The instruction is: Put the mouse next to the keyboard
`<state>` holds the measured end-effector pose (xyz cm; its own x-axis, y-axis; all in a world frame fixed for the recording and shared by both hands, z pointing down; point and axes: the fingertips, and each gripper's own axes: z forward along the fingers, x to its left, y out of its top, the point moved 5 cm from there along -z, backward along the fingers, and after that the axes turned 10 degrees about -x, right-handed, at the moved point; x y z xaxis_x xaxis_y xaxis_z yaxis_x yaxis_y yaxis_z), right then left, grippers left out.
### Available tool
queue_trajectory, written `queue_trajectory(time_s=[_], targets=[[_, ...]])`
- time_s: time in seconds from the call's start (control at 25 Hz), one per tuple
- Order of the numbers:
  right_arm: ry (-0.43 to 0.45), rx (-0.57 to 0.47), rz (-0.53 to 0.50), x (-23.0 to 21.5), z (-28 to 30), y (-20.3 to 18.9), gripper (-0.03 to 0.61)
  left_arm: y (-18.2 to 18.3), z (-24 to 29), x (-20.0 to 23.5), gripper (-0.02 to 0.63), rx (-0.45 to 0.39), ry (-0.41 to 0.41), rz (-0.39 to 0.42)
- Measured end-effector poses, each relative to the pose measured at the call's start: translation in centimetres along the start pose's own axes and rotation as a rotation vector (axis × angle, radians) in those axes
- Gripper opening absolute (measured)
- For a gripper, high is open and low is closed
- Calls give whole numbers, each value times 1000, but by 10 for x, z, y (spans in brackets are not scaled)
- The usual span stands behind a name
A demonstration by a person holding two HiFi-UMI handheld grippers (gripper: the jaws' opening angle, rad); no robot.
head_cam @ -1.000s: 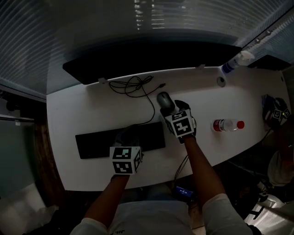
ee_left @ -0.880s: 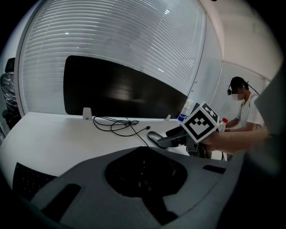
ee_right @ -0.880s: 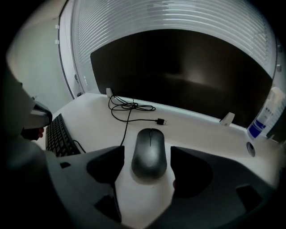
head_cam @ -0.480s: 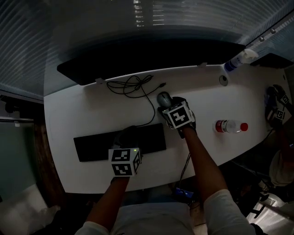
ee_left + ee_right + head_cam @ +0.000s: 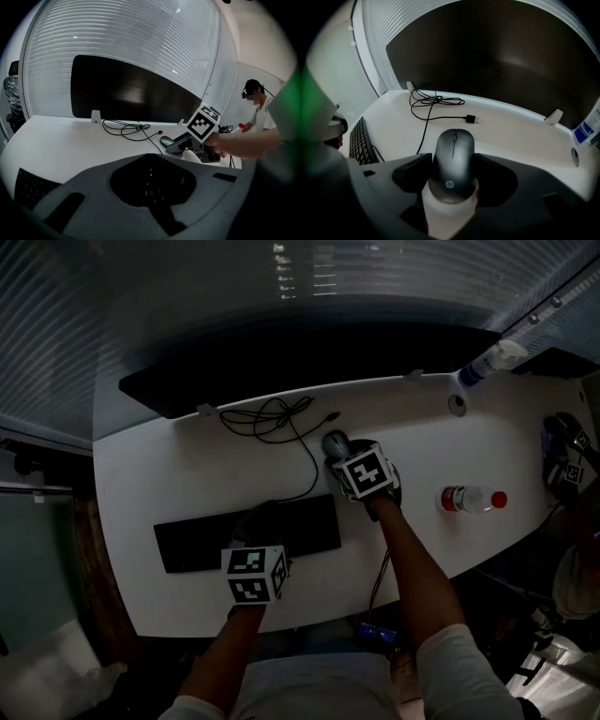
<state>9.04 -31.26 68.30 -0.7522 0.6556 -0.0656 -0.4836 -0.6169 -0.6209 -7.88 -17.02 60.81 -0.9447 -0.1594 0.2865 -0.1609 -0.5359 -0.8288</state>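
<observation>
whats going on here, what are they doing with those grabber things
A person at a white desk holds a claw in each hand. The right claw straddles the mouse, which sits on the desk just beyond the keyboard's right end. Its jaws have just been closing, and the pads look pressed against the mouse's sides. The left claw hangs closed and empty over the keyboard. The mouse isn't beside the keyboard yet.

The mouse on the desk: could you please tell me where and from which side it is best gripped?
Grip the mouse across its long flanks, at the rear half, coming from above and behind. It lies flat; its sides are near parallel there while the top is domed. The right hand-held gripper straddles it so; its jaws have just been closing onto both flanks.
</observation>
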Motion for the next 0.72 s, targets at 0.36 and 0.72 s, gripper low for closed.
queue_trajectory(time_s=[0.36,0.72], targets=[[-5,-16,19,7,-8,3,288,0,-3,2,6,0,12,4],[-22,-40,39,8,-23,4,288,9,-10,-1,6,-19,7,13]])
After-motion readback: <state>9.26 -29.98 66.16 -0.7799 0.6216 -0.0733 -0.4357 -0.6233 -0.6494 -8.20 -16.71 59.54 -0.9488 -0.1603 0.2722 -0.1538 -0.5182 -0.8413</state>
